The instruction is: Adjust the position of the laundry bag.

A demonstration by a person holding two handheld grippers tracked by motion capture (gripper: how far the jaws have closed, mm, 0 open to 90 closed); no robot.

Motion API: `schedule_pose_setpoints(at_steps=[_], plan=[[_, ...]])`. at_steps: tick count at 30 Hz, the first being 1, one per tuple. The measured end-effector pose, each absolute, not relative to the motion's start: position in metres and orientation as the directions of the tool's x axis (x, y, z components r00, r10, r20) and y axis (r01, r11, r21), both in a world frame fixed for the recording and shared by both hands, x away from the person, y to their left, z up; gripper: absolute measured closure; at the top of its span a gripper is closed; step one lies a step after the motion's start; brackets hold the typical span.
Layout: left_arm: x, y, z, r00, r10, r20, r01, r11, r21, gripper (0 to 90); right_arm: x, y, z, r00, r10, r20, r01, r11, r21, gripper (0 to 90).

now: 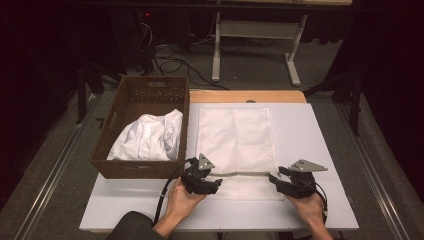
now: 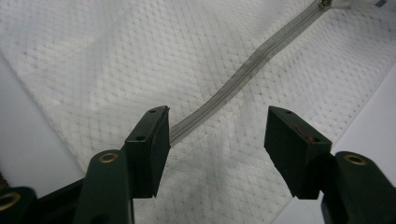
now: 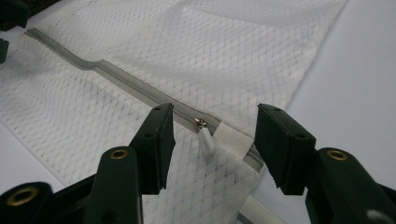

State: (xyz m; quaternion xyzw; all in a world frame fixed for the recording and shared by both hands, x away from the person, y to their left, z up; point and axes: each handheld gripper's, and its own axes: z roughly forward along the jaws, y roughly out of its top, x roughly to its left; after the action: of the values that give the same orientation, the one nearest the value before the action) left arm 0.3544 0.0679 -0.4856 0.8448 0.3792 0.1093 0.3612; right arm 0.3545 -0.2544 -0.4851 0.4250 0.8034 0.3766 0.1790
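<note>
While both grippers sit at the near edge of the mesh bag, I log the moment as follows.

Bag position: one white mesh laundry bag [image 1: 236, 145] lies flat on the white table board [image 1: 320, 150], just right of the wicker basket [image 1: 131, 125]; its grey zipper [image 1: 245, 173] runs across the near end.

Left gripper [image 1: 212, 184]: at the closed zip's left end. I read the jaws as standing apart with the zipper tape [image 2: 224, 88] running up between them; nothing is pinched.

Right gripper [image 1: 276, 181]: at the right end, jaws spread wide on either side of the zipper pull [image 3: 205, 140], not touching it, as far as I can judge.

Step in hand: I judge this to be lining up to take the pull and hold the bag steady for unzipping.

Risk 1: the small white pull tab lies flat and tilted; if my right jaws close off-centre, they would catch mesh or the fabric tab beside it instead.

Risk 2: if the left side grips mesh loosely, the whole bag would slide with the pull and bunch up.

Risk 3: the tape already shows a kink, where the slider could snag.

Counts: two grippers, one bag, one zipper, one pull, one basket, one heap of white cloth [image 1: 147, 137] in the basket.
</note>
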Motion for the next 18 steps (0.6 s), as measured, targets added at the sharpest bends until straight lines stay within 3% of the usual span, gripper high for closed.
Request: schedule_pose_setpoints(at_steps=[14,16,18], plan=[[0.352,0.059,-0.481,0.708,0.696,-0.115,0.567,-0.465,0.680,39.9,0.356,-0.263,-0.482,-0.551,0.833,0.057,0.569,0.325,0.755,58.3],[0.348,0.050,-0.478,0.728,0.683,-0.060,0.532,-0.507,0.678,40.4,0.356,-0.269,-0.479,-0.538,0.840,0.068,0.576,0.307,0.758,60.5],[0.349,0.046,-0.478,0.733,0.677,-0.065,0.532,-0.511,0.676,41.1,0.356,-0.275,-0.476,-0.530,0.844,0.087,0.580,0.286,0.763,63.1]])
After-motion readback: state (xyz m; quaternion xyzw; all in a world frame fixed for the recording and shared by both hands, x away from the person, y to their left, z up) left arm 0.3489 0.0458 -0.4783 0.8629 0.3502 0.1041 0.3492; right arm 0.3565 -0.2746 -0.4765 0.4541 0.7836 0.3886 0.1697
